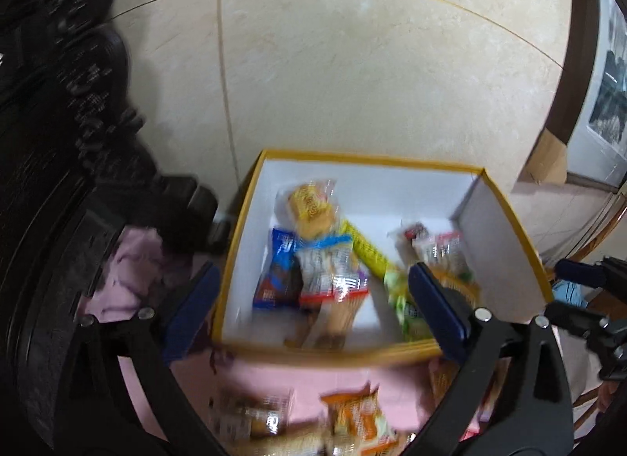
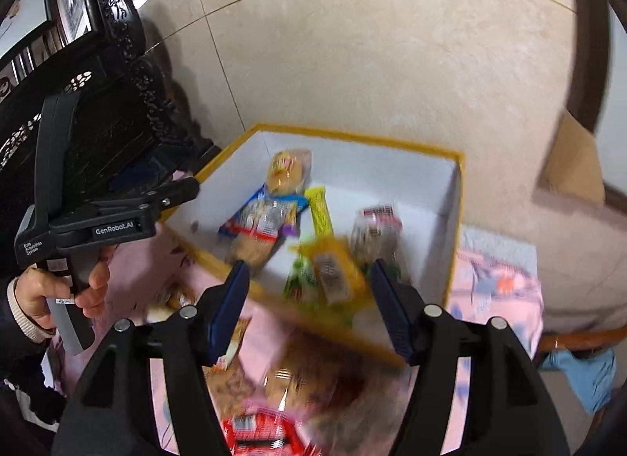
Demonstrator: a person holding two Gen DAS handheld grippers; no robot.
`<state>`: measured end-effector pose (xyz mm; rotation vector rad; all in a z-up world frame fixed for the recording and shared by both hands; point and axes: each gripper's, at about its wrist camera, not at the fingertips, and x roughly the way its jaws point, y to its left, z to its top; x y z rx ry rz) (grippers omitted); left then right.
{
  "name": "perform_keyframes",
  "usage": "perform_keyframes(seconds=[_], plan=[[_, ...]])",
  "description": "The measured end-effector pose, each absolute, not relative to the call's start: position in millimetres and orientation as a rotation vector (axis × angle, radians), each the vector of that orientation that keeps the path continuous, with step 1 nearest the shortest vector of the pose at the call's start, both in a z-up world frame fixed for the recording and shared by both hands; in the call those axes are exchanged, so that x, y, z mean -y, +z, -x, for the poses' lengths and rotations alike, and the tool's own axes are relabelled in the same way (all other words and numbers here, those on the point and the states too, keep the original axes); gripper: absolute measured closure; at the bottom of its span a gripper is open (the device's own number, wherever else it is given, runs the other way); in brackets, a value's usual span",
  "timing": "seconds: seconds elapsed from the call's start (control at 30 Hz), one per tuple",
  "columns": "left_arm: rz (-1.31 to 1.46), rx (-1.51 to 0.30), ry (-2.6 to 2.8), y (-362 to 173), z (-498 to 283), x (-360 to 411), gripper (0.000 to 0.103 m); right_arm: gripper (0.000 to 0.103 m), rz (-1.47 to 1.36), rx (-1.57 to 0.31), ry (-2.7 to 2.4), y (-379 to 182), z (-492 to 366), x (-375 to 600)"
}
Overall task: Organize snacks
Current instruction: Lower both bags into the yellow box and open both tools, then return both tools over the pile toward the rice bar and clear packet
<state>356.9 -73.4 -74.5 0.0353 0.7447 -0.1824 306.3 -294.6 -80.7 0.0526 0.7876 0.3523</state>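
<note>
Lying loose between parted right fingers point(image 2: 386, 303): yellow packet point(image 2: 333, 272).

I see a box point(image 1: 505, 228) with a mustard-yellow rim and plain white inside. In it lie a golden bun packet point(image 1: 309, 209), a blue wrapper point(image 1: 280, 260), a bright yellow bar point(image 2: 321, 213) and a green packet point(image 1: 403, 299). The cloth point(image 2: 505, 287) under it is pale pink with flower prints. My grippers are black with navy pads point(image 2: 392, 307). The wall point(image 1: 352, 76) is cream marble.
</note>
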Motion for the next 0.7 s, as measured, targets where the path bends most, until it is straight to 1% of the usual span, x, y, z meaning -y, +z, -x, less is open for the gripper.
perform_keyframes(seconds=[0.13, 0.27, 0.5, 0.7], plan=[[-0.051, -0.765, -0.152, -91, -321, 67, 0.002, 0.038, -0.064, -0.802, 0.326, -86, -267, 295], [-0.062, -0.817, -0.158, -117, -283, 68, 0.002, 0.038, -0.110, -0.840, 0.285, -107, -240, 301], [-0.104, -0.896, -0.167, -162, -236, 74, 0.002, 0.038, -0.188, -0.934, 0.209, -151, -229, 305], [-0.131, -0.926, -0.166, -187, -219, 78, 0.002, 0.038, -0.228, -0.947, 0.119, -167, -230, 308]])
